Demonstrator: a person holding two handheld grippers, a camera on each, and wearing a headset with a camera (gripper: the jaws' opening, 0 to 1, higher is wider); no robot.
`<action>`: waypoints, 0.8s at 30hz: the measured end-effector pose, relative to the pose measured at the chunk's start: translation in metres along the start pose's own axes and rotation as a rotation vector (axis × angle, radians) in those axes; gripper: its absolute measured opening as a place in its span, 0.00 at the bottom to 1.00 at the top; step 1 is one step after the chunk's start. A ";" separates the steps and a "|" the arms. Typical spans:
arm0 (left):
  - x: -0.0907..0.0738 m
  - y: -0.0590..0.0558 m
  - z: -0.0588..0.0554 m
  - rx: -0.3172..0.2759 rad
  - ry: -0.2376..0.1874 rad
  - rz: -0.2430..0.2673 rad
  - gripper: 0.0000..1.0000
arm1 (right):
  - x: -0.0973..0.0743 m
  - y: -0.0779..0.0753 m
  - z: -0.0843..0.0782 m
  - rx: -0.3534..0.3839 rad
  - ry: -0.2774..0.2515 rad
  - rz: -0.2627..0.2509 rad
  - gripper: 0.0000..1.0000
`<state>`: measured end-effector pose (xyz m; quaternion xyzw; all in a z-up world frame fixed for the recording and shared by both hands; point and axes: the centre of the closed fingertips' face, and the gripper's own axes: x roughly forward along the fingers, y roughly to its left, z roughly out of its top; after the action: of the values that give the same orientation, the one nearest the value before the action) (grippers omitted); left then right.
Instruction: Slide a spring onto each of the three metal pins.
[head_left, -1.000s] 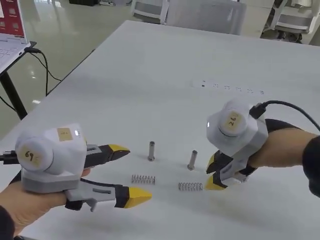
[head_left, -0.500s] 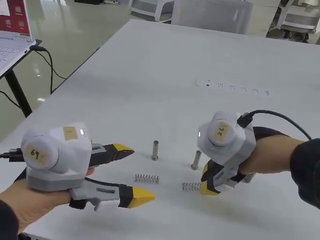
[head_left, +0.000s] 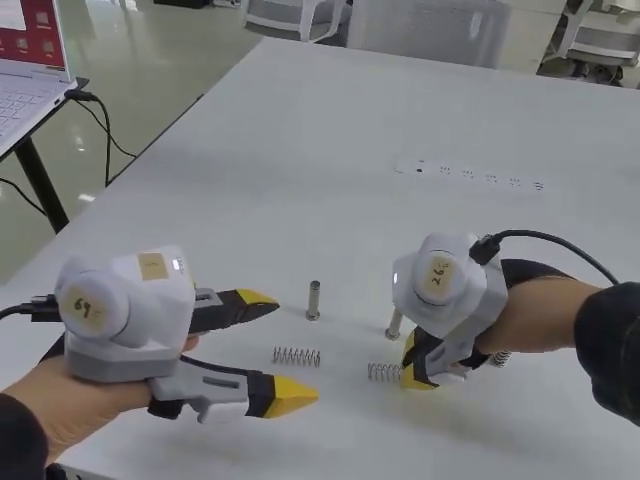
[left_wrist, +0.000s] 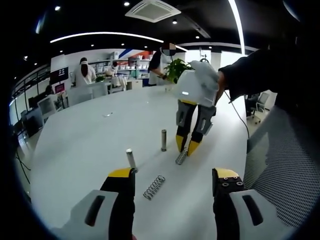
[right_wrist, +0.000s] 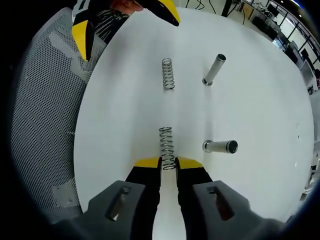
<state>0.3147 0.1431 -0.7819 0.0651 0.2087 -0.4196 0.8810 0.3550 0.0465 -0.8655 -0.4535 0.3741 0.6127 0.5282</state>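
Spring (right_wrist: 166, 142) in right tongs (right_wrist: 168, 163), second spring (right_wrist: 168, 73) loose, two pins (right_wrist: 214, 69) (right_wrist: 220, 146) upright

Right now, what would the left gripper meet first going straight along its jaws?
Probably the loose spring just ahead of the left gripper, height unclear; the right gripper, on the second spring, lies beyond.

Smooth matt white across the surface (head_left: 330, 130), with a faint sheen under the lights. Bare coiled wire, bright and metallic, in each spring (head_left: 297, 356). Polished grey metal on the pins (head_left: 314, 300), glossy along the barrels. Matt white plastic housings on left gripper (left_wrist: 173, 175) and right gripper (right_wrist: 169, 162). Black plastic fingers (left_wrist: 122, 205), tipped in smooth, lightly shiny yellow.
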 end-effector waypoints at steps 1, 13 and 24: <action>0.000 -0.001 0.000 0.001 0.001 -0.002 0.60 | -0.001 0.001 0.001 0.004 -0.004 0.003 0.13; 0.012 -0.013 0.005 0.037 0.013 -0.056 0.57 | -0.033 0.014 0.017 -0.002 -0.031 0.009 0.13; 0.021 -0.023 0.013 0.092 0.026 -0.101 0.51 | -0.054 0.027 0.037 -0.023 -0.063 0.002 0.13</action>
<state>0.3127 0.1095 -0.7781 0.1003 0.2038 -0.4716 0.8520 0.3245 0.0608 -0.8036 -0.4398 0.3506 0.6315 0.5338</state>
